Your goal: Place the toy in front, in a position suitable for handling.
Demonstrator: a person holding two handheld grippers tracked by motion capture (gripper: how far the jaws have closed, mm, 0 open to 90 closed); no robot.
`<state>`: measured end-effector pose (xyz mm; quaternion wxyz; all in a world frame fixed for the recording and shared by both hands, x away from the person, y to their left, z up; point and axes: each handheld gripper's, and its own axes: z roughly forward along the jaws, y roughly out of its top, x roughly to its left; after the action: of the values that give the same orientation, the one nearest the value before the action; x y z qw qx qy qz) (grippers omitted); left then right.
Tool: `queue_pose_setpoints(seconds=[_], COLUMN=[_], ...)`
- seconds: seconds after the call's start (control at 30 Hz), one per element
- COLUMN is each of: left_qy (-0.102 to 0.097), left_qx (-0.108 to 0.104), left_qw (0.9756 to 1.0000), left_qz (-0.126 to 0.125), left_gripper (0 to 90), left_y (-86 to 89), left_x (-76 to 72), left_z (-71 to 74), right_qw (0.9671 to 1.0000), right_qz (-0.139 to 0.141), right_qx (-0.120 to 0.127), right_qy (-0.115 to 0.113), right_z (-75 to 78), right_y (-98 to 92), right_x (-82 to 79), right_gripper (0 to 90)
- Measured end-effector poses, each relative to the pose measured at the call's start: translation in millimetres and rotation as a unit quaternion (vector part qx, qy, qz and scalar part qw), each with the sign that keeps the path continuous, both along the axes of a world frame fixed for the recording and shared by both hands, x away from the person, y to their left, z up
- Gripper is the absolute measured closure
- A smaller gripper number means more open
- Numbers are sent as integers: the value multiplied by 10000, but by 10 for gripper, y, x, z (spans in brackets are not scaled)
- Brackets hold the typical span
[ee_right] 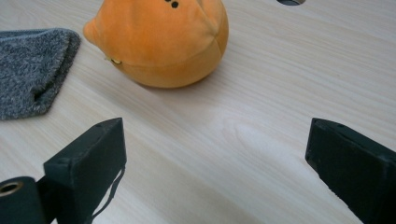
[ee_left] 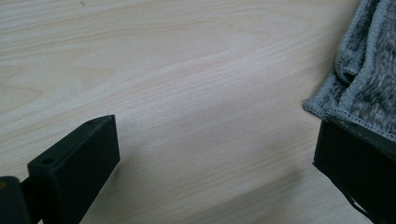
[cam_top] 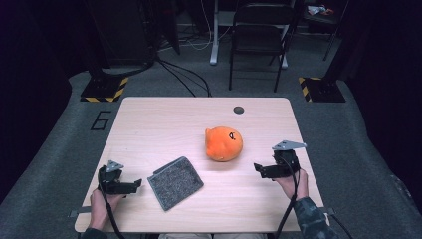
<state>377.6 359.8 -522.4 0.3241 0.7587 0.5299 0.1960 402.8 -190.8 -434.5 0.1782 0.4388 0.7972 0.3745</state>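
An orange round plush toy (cam_top: 224, 143) lies on the light wood table (cam_top: 164, 119), right of centre. A folded grey towel (cam_top: 175, 181) lies nearer the front, left of the toy. My right gripper (cam_top: 259, 170) rests low at the right, a short way from the toy (ee_right: 161, 39), jaws wide apart with bare wood between them. My left gripper (cam_top: 135, 186) sits at the front left, open, its tip just short of the towel's (ee_left: 364, 70) edge. The towel's corner (ee_right: 32, 70) also appears in the right gripper view.
A small dark round hole (cam_top: 239, 110) sits near the table's far edge. Beyond the table stand a black chair (cam_top: 259, 35), cables on the grey floor and two yellow-striped stand bases (cam_top: 104, 89).
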Motion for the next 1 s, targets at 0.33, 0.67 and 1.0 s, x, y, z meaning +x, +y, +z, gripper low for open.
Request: queue_pose_setpoints(seconds=[0.33,0.67,1.0], left_qy=[-204,-280,-240], left_qx=[-51,117,382], left_qw=[9983,9909,9855], left_qz=[-547,-1310,-1639], left_gripper=[0,1,23], left_y=[-329,-847,-1121], left_x=[-61,-121,-64], left_z=[236,251,229], right_qw=[9996,9988,9988], right_qz=[-153,-371,-379], right_qx=[-240,-209,-223], right_qy=[91,226,205], right_z=[-87,-170,-147], right_y=[-274,-463,-480], right_x=[-298,-360,-342], right_gripper=[47,51,58])
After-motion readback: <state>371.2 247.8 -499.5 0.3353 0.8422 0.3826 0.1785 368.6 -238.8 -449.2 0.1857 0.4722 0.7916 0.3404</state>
